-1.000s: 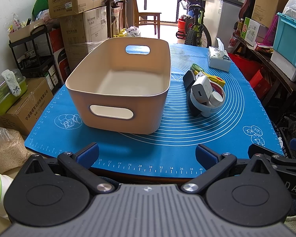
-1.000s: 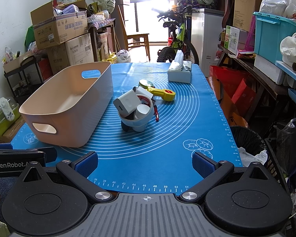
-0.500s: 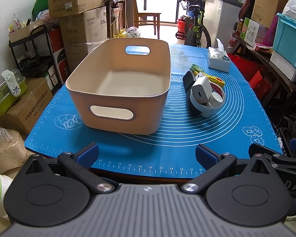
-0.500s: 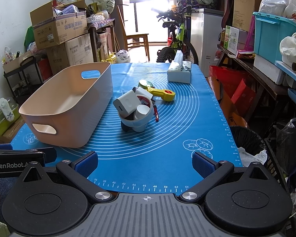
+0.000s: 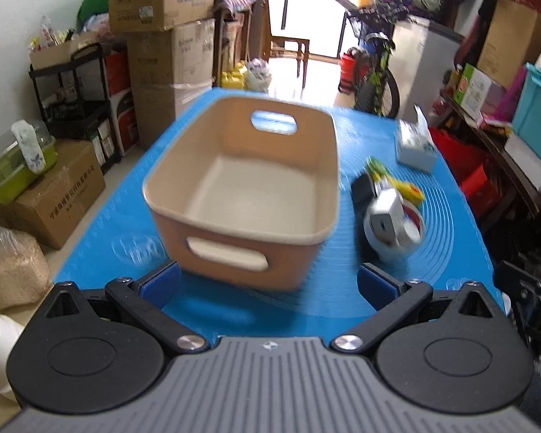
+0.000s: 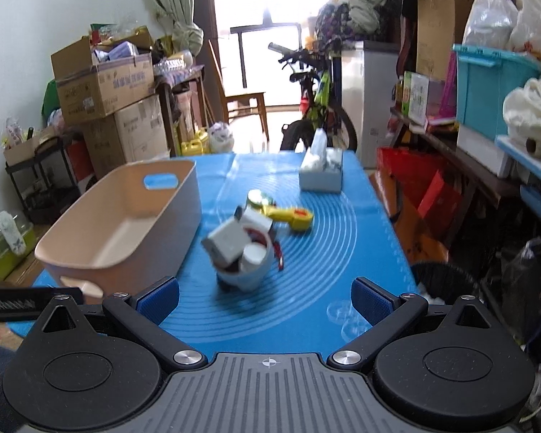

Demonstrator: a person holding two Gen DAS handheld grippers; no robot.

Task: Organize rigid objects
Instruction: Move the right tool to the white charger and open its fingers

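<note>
At the bottom of the left wrist view, the left gripper (image 5: pixel 268 283) is released, its blue pads spread wide and holding nothing. Just beyond it the beige bin (image 5: pixel 241 195) sits at mid-frame on the blue mat (image 5: pixel 101 223) that covers the tabletop; nothing shows inside the bin. The right gripper (image 6: pixel 265 294) is likewise released and empty at the bottom of its own view.

Just past the right gripper, at centre frame, is the pile of small items (image 6: pixel 243 249): a white cup-like holder with a white cube adapter (image 6: pixel 227 240) perched on its rim and a small white cylinder beside it. The picture is blurred, so finer detail cannot be told. A yellow-handled tool (image 6: pixel 294 216) lies just behind the pile, and a tissue box (image 6: pixel 321 176) stands well apart toward the top.

The step in hand looks like the first approach to the pile, with nothing yet sorted. The adapter is probably the best first pick, being topmost and free-standing. I would bring the right gripper in from above, pads across two flat faces, and clench gently so the holder beneath is not tipped. The left gripper could steady the bin's near wall.
</note>
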